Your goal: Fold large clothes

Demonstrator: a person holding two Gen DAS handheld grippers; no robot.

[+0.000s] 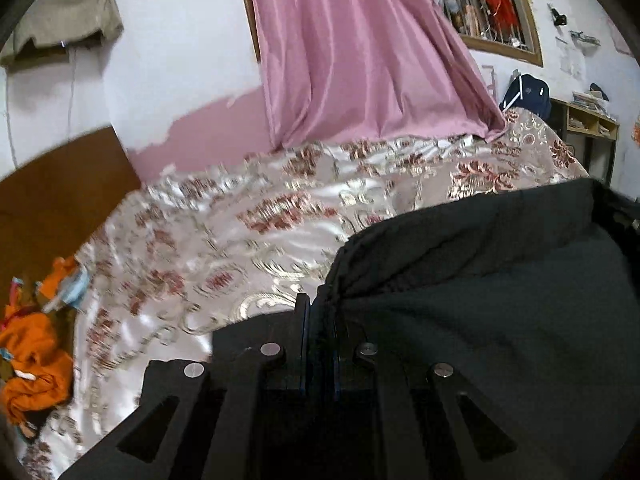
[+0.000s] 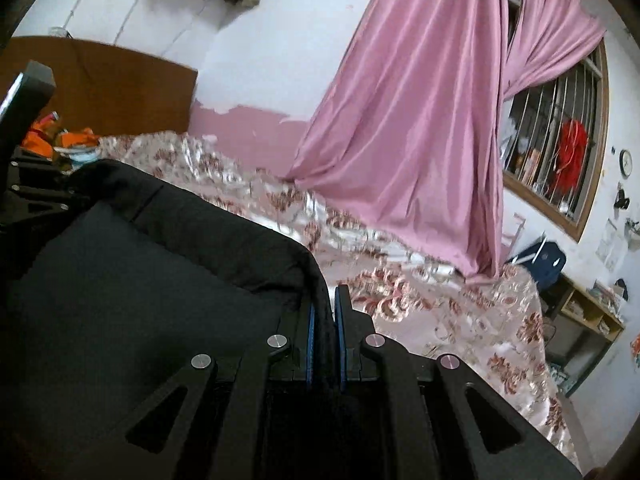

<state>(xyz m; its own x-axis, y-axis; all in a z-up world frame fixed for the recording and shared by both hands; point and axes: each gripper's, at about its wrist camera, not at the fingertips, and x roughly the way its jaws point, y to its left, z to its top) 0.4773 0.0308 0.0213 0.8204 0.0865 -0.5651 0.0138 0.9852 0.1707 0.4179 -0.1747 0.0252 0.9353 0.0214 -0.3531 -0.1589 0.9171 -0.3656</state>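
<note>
Two tools: each clamped narrow on the black garment (image 1: 480, 300)
Left tool (image 1: 319, 312): grips its left edge
Right tool (image 2: 325, 308): grips its right edge
Bed (image 1: 224, 240): floral cover, beneath

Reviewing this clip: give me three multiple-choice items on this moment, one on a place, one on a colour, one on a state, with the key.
1. Where does the orange clothing lie?
A. By the wooden headboard
B. On the shelf under the window
C. Over the curtain

2. What colour is the curtain?
A. Green
B. Pink
C. White

3. How do the left tongs and right tongs stand?
A. Both wide open
B. One open, one shut
C. Both shut on the black garment

Key: 1 A, the orange heap sits beside the headboard; 2 B, its folds are pink; 3 C, black cloth is pinched between each pair of pads.
</note>
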